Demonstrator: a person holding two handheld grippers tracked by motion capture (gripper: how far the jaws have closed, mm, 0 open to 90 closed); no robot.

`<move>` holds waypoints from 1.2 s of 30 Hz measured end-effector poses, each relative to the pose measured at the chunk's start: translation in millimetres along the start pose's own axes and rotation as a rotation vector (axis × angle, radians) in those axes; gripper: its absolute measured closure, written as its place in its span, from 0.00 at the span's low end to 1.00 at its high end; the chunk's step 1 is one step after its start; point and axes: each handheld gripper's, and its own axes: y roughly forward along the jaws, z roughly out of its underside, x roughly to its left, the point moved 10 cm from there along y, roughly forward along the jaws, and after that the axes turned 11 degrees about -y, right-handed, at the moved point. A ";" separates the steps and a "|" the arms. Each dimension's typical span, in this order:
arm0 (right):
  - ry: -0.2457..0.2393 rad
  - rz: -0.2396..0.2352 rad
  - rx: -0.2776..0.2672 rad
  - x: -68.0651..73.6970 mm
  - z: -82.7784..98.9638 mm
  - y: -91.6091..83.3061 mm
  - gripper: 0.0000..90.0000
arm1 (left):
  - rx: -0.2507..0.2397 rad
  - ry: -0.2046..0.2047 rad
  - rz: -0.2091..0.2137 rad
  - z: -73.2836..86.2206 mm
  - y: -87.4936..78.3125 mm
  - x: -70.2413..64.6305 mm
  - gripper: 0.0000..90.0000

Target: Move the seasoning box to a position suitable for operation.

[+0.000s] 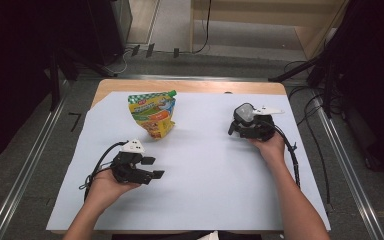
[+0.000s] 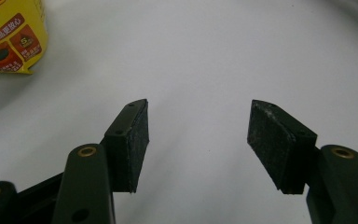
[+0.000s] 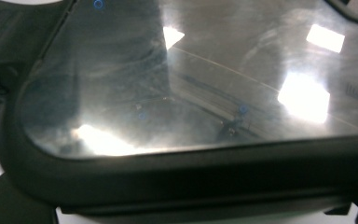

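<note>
High view: the left gripper [image 1: 152,167] lies in the person's left hand [image 1: 106,186] near the front left part of the white sheet [image 1: 205,175], and its two black jaws point to the right, with a clear gap between them and nothing inside. In the left gripper view the same jaws stand apart over the bare white surface, the dark pads [image 2: 137,140] face each other, and no thing touches them. A colourful food pouch [image 1: 154,114] with a green top and a yellow and orange lower part rests on the sheet behind this gripper, near but apart from it; in the left gripper view its yellow corner [image 2: 11,35] appears at the upper left, away from the jaws.

The right gripper [image 1: 236,129] is in the right hand [image 1: 269,146] at the right side of the sheet, well apart from the pouch, and a black cable [image 1: 294,160] goes from it toward the person. Its jaws are not clear in the high view. In the right gripper view a dark glossy surface [image 3: 191,84] with bright reflections is very close to the camera, so I cannot tell if this gripper is open or closed
</note>
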 end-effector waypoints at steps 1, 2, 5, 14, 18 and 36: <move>0.003 0.000 0.000 0.0 0.0 -0.4 0.17 | 0.001 0.001 0.000 -0.2 -0.2 0.2 0.44; 0.001 0.000 0.000 0.0 -0.1 -0.7 0.17 | 0.000 0.003 0.001 -0.5 -0.2 0.3 0.44; -0.004 0.007 -0.005 -0.9 -0.7 -2.4 0.17 | -0.001 0.004 0.003 -1.1 0.4 0.1 0.44; -0.008 -0.002 -0.045 4.1 -9.2 -9.6 0.17 | 0.002 0.010 0.007 -3.5 2.8 -1.4 0.44; -0.016 -0.009 -0.066 9.1 -14.7 -12.7 0.17 | 0.005 0.015 0.007 -4.3 3.5 -1.9 0.44; -0.103 -0.115 -0.086 62.9 -28.6 -20.6 0.17 | 0.002 0.027 0.028 -15.0 11.2 -3.3 0.44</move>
